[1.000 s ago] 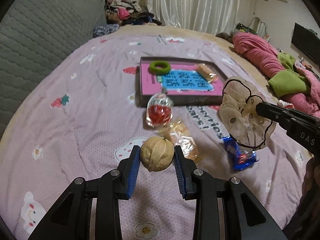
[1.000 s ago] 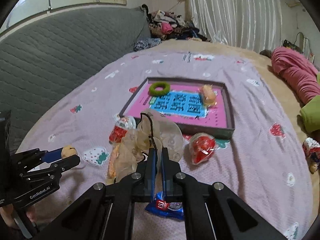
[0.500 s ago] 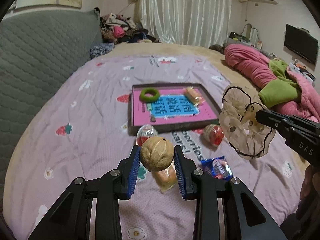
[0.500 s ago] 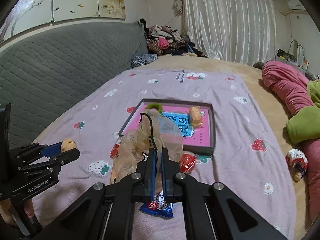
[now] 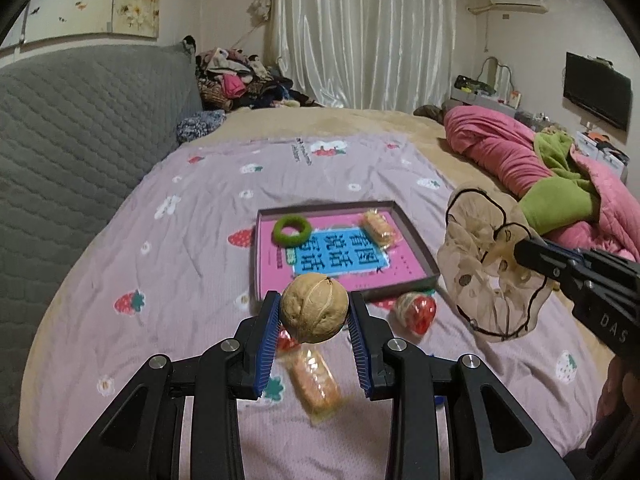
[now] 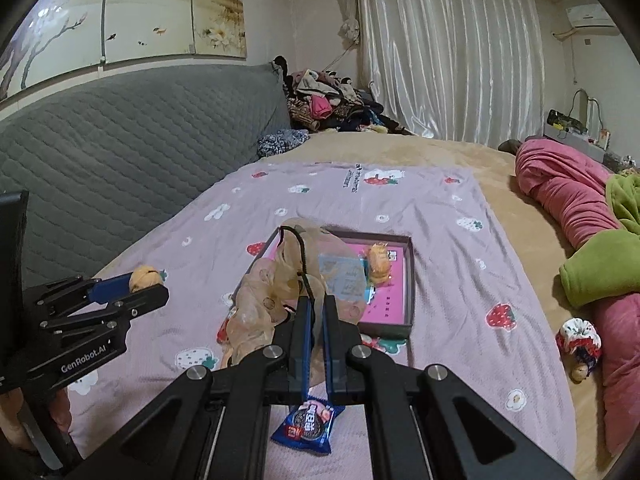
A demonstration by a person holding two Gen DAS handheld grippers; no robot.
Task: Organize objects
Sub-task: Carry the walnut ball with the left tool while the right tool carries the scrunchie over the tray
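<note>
My left gripper [image 5: 314, 310] is shut on a tan walnut [image 5: 314, 308], held up above the lilac bedspread. My right gripper [image 6: 315, 305] is shut on a sheer beige scrunchie with black trim [image 6: 276, 288], which hangs in the air at the right of the left wrist view [image 5: 488, 276]. Ahead on the bed lies a shallow dark tray with a pink bottom [image 5: 416, 240], holding a green ring [image 5: 291, 231] and a wrapped cake [image 5: 378, 228]. The left gripper [image 6: 146, 282] with the walnut shows at the left of the right wrist view.
Loose on the bedspread below lie a wrapped cake [image 5: 316, 386], a red wrapped sweet [image 5: 416, 312] and a blue biscuit packet [image 6: 306, 426]. A grey quilted headboard [image 5: 80, 128] runs along the left. Pink and green bedding [image 5: 540, 176] is heaped on the right; clothes are piled at the back.
Both grippers have risen above the bed with the walnut and the scrunchie still held. The tray and the loose snacks now look smaller and farther below.
</note>
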